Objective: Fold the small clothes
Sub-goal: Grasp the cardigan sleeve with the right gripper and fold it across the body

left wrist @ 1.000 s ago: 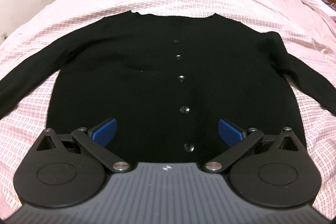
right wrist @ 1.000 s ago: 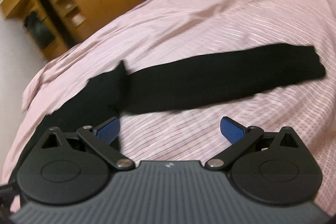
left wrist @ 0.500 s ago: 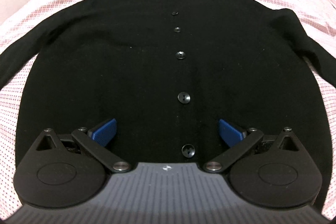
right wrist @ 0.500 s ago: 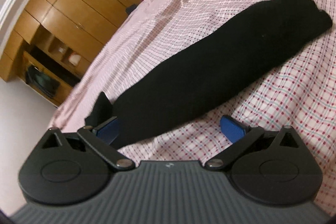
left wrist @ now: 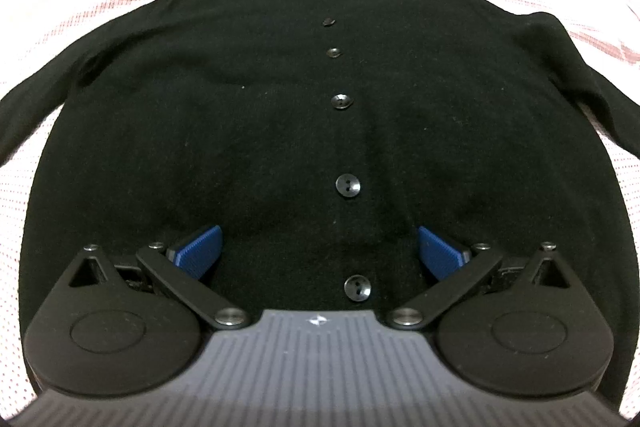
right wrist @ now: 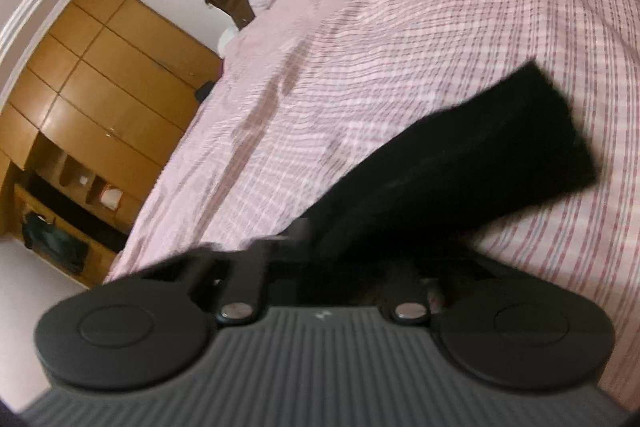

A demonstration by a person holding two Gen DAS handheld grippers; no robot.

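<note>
Black cardigan [left wrist: 260, 147]: flat on pink bedspread [right wrist: 400, 27], buttons up. Right gripper [right wrist: 352, 251]: just clenched on sleeve [right wrist: 480, 163] toward 1 o'clock; best carried low across body. Left gripper [left wrist: 318, 251]: released, hem at 6 o'clock.

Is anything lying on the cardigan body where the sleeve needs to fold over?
Nothing visible does. The cardigan lies flat and bare on the bedspread, only its buttons on top. The right gripper, its jaws just closed, is shut on the sleeve.
</note>
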